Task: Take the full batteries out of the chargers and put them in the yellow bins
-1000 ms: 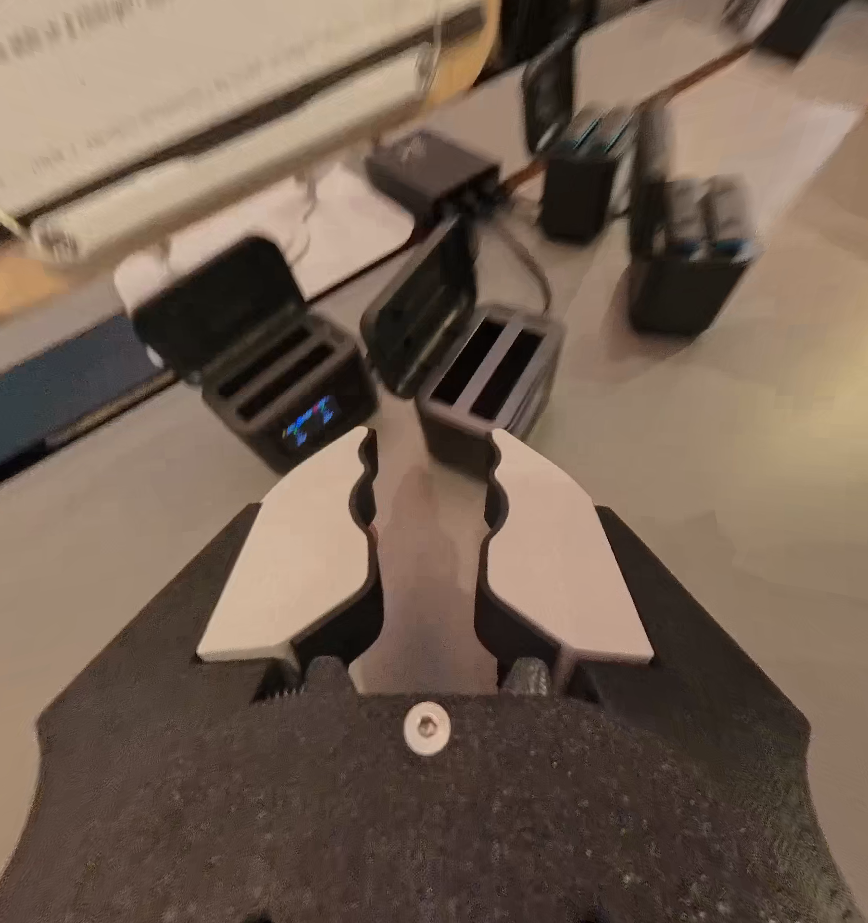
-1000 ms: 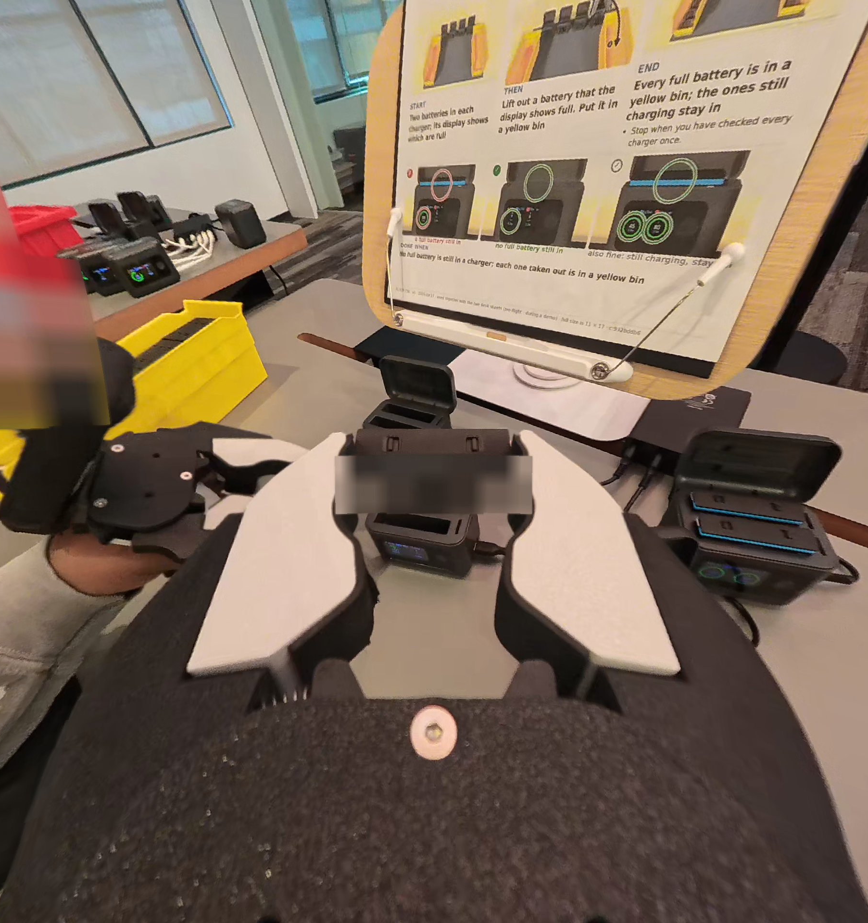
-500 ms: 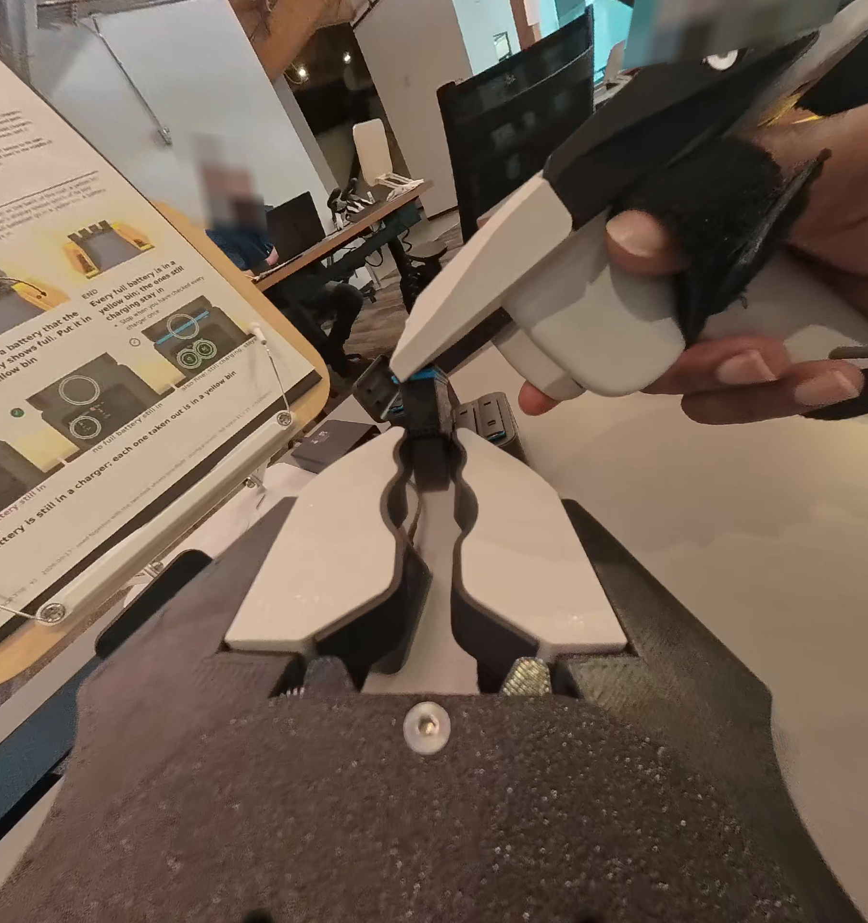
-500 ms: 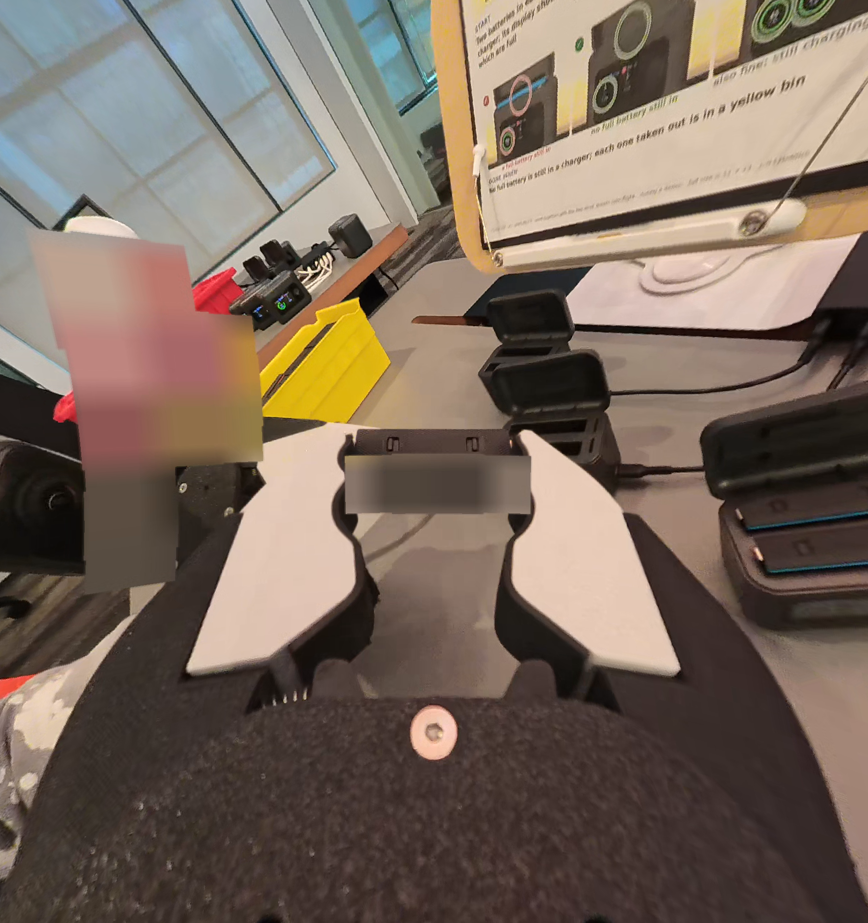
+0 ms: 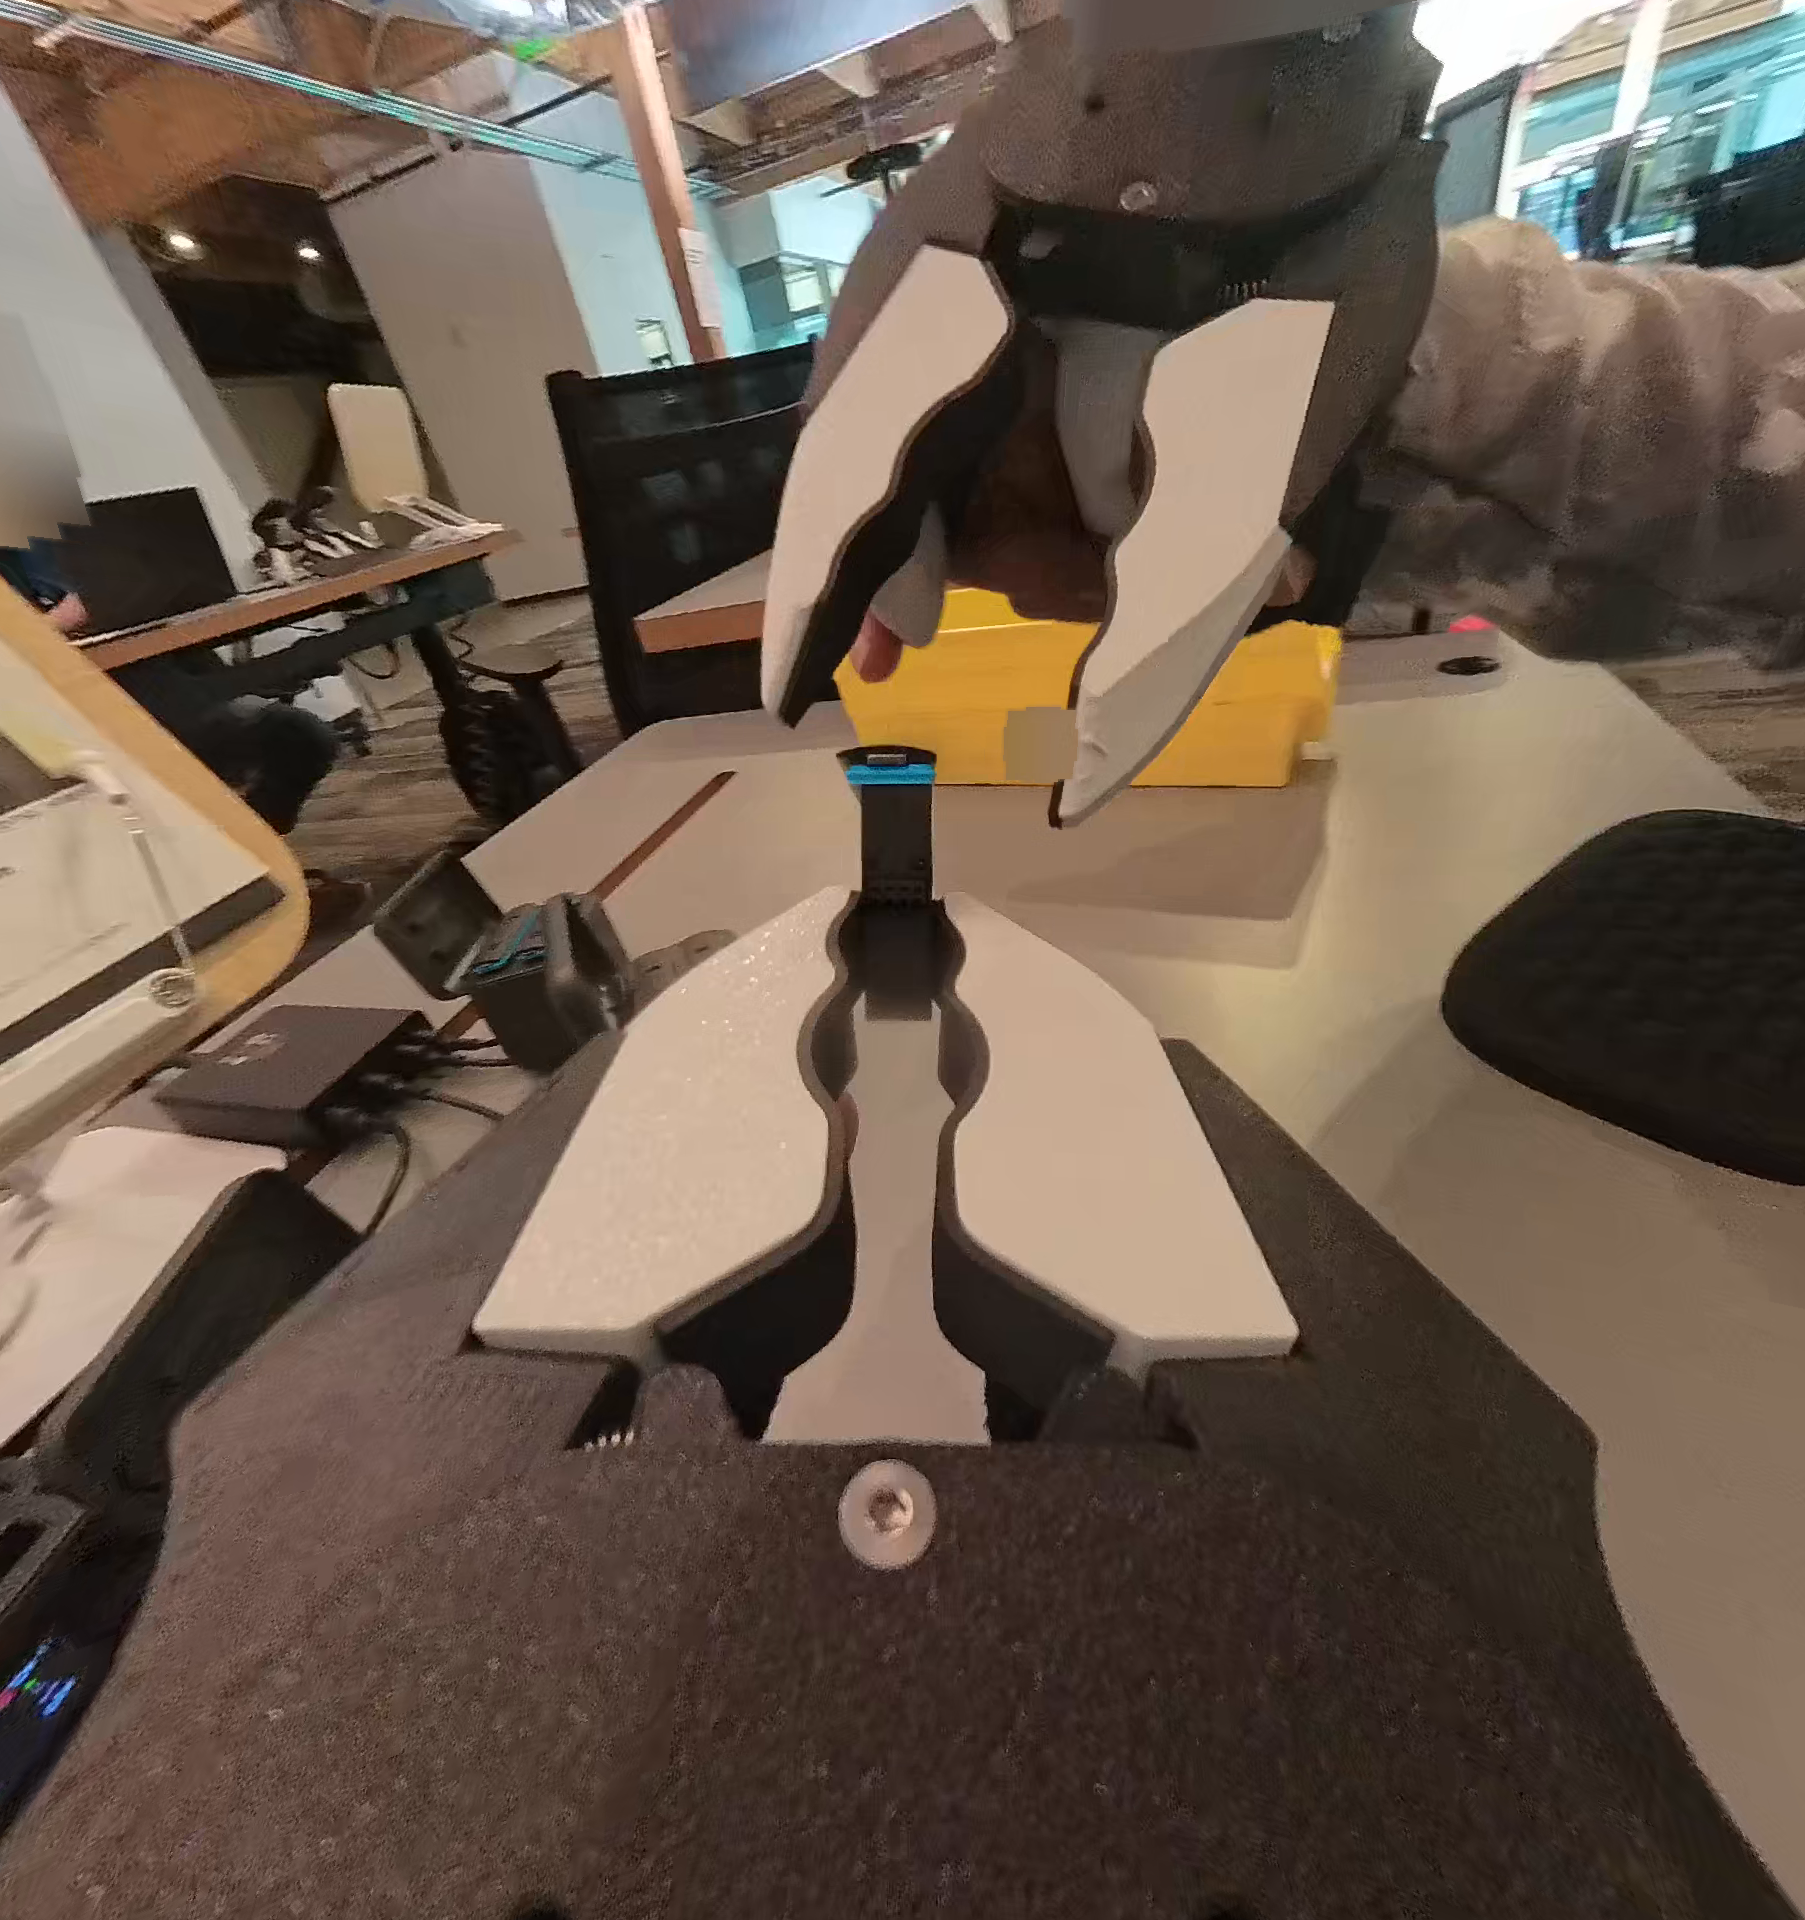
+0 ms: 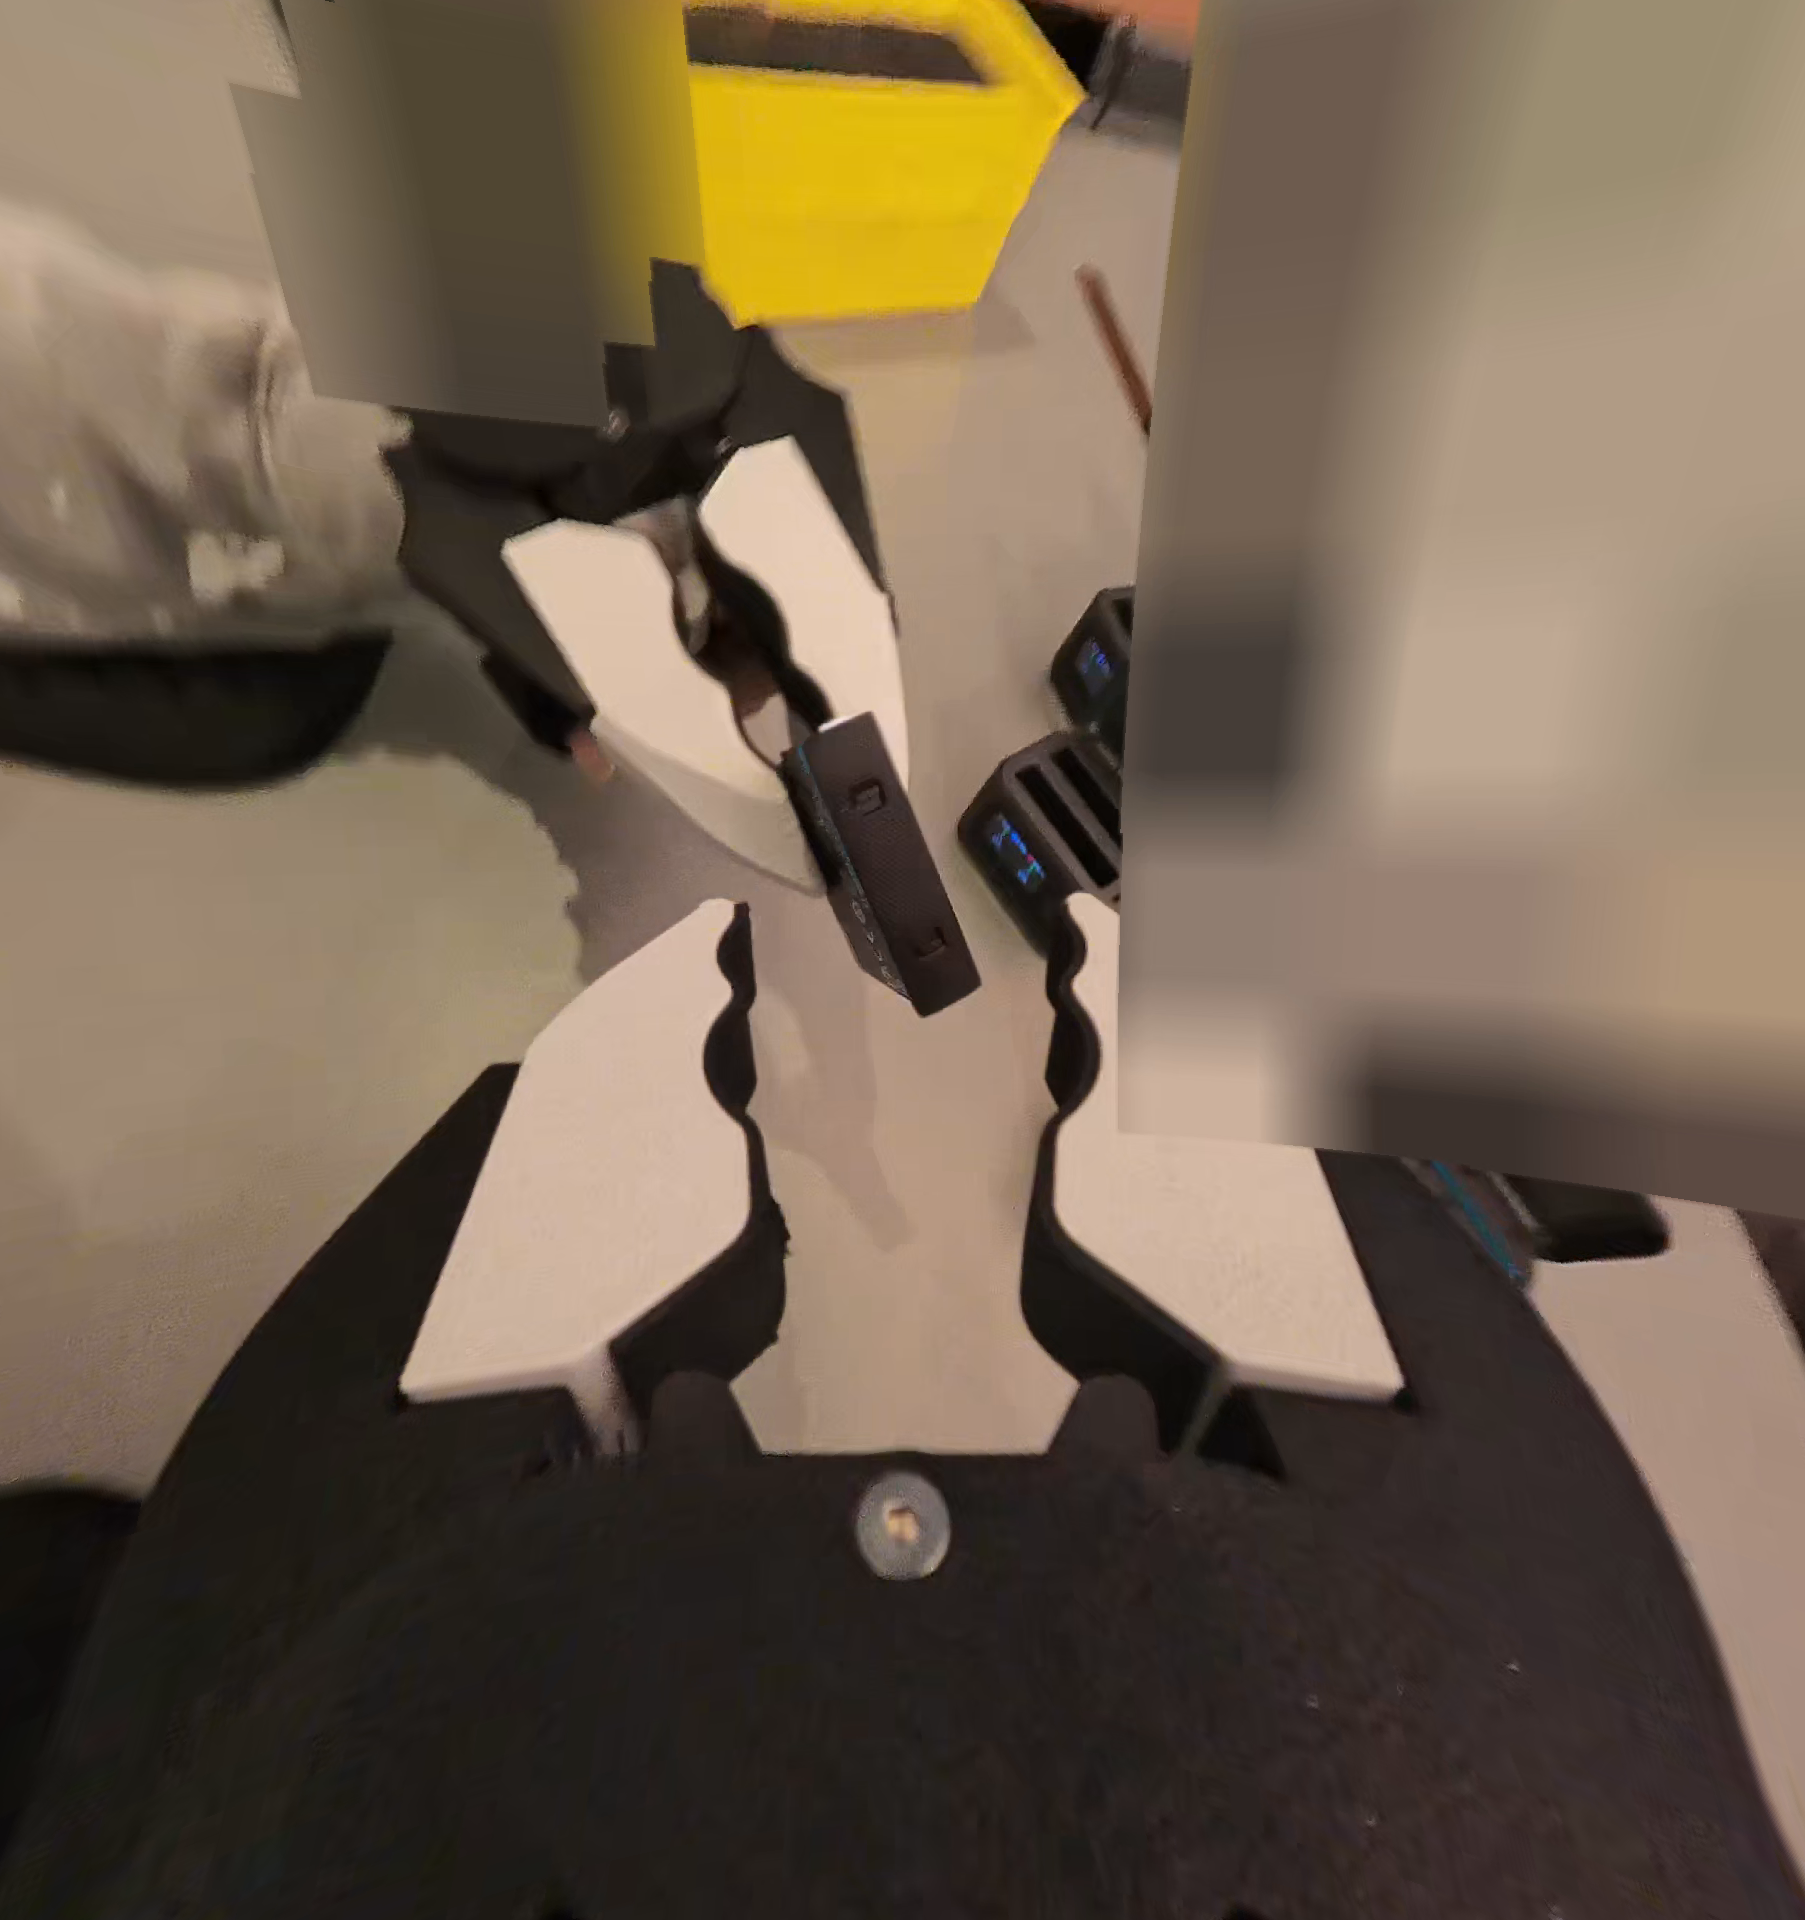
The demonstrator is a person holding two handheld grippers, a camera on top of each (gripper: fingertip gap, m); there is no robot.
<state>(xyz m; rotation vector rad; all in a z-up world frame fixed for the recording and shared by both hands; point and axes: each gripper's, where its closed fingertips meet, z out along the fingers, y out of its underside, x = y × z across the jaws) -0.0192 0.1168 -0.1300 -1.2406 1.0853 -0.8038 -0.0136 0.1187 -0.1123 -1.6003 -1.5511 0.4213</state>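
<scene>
At the left edge of your left wrist view stands a wood-rimmed instruction board (image 5: 98, 914), tilted, with a flat black box (image 5: 274, 1070) just below its lower corner, cables running from its right side. A black mesh chair (image 5: 680, 520) sits upper centre behind the grey table (image 5: 1397, 1091). At right centre you see a dark, textured, rounded pad (image 5: 1667, 997) lying on the tabletop.

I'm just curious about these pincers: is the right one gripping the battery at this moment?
No, the left gripper is shut on the battery, while the right gripper is open and empty.
</scene>
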